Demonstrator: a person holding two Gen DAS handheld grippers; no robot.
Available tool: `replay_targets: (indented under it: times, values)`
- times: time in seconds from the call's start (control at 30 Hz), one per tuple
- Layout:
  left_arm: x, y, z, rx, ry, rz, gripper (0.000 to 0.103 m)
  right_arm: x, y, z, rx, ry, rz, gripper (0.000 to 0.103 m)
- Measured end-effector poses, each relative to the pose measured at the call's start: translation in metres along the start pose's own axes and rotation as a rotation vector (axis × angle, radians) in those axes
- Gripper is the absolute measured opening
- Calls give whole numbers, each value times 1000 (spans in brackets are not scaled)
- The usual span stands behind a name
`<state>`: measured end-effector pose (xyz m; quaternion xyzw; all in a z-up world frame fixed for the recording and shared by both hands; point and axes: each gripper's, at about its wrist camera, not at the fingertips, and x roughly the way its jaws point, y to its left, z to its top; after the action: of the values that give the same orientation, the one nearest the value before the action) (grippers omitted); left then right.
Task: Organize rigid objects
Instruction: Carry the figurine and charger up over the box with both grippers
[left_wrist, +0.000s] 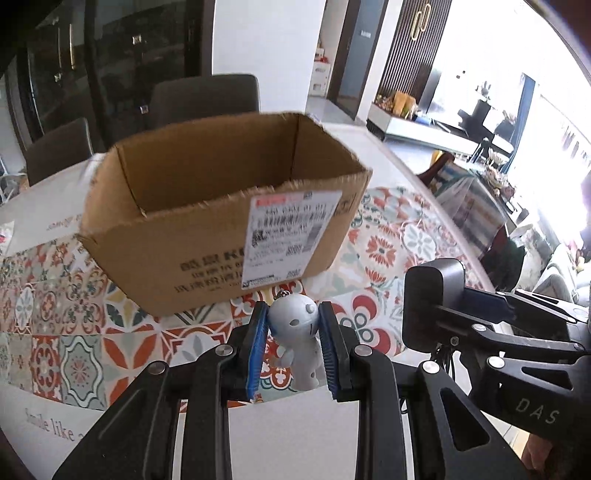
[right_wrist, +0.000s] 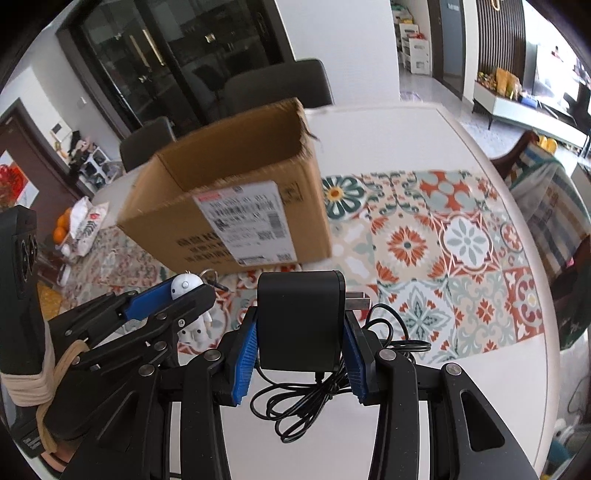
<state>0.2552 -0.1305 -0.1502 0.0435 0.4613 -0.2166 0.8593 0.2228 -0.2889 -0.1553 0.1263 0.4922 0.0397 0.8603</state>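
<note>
My left gripper (left_wrist: 292, 317) is shut on a small white robot figurine (left_wrist: 297, 347) with a keyring on its head, held above the patterned tablecloth (left_wrist: 70, 332). Just beyond it stands an open cardboard box (left_wrist: 207, 229) with a shipping label; its inside shows nothing. My right gripper (right_wrist: 299, 332) is shut on a black power adapter (right_wrist: 300, 321), whose coiled black cable (right_wrist: 306, 398) hangs below. The box (right_wrist: 236, 206) lies ahead and left of it. In the right wrist view the left gripper (right_wrist: 184, 295) holds the figurine (right_wrist: 186, 286) at the left. In the left wrist view the adapter (left_wrist: 432, 302) shows at the right.
The round white table (right_wrist: 424, 140) carries a tiled-pattern runner (right_wrist: 461, 251). Dark chairs (left_wrist: 203, 96) stand behind the box. A bag and oranges (right_wrist: 61, 225) sit at the far left. A striped cloth over a chair (right_wrist: 546, 199) is beyond the table's right edge.
</note>
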Motion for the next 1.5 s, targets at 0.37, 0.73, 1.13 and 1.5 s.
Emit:
replay_targets:
  times: [0.37, 0.73, 1.13, 1.5]
  values:
    - [-51, 15, 13, -26, -113, 35, 28, -35, 24, 14, -51, -96, 39, 42]
    - [-91, 21, 28, -14, -211, 69, 28, -65, 48, 32, -101, -194, 86, 42]
    - [-118, 25, 52, 25, -313, 98, 28, -83, 61, 56, -136, -280, 116, 42]
    - [-116, 37, 82, 20, -334, 146, 28, -76, 71, 86, -153, -308, 132, 42]
